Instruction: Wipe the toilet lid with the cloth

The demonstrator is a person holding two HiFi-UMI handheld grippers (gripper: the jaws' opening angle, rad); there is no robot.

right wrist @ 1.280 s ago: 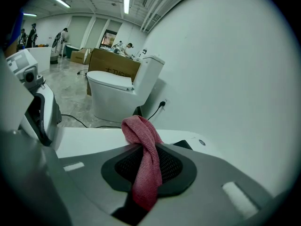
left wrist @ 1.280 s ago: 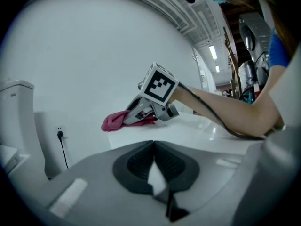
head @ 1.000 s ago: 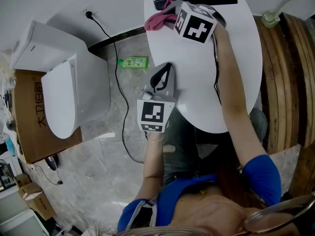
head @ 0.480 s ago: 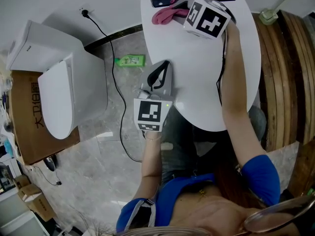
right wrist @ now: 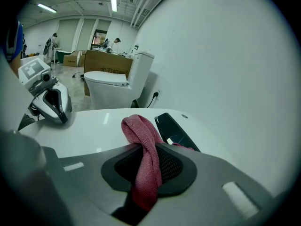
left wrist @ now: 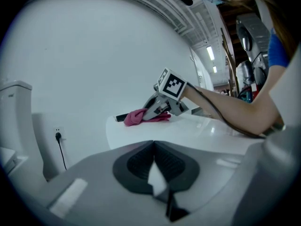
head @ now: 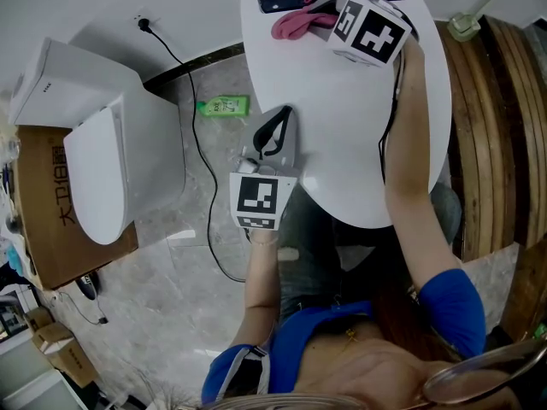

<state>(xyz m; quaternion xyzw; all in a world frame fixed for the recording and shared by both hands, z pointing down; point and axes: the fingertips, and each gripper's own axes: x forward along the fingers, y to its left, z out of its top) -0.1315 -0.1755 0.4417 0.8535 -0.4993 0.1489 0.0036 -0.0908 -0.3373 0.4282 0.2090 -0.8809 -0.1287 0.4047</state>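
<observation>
Just changed: the right gripper [right wrist: 149,164] has its fingers [right wrist: 171,166] clamped on the pink cloth [right wrist: 141,135]. A fold of the cloth stands up in front of them and the rest hangs down between them.
Cloth place: it is at the far end of the white round table [head: 342,126], just beside a dark phone [head: 280,1]. Its loose end seems to lie on the table top.
Left gripper: the left gripper [left wrist: 153,164] rests at the near-left edge of the table. Its fingers [left wrist: 136,164] are together with nothing between them.
Toilet: the toilet [head: 158,135] stands on the floor, well apart from the table on the left. The toilet lid [head: 98,178] is down.
Meaning for the task: I judge that the grasp on the cloth is made and that the wiping is not yet begun. The cloth must be lifted and carried a long way to the lid.
Difference from one second ago: the right gripper and the cloth are now a little more to the right on the far part of the table, and the cloth is more bunched at the fingers. The left gripper is in almost the same place. The toilet, the phone and the green bottle [head: 224,105] on the floor look unmoved.
</observation>
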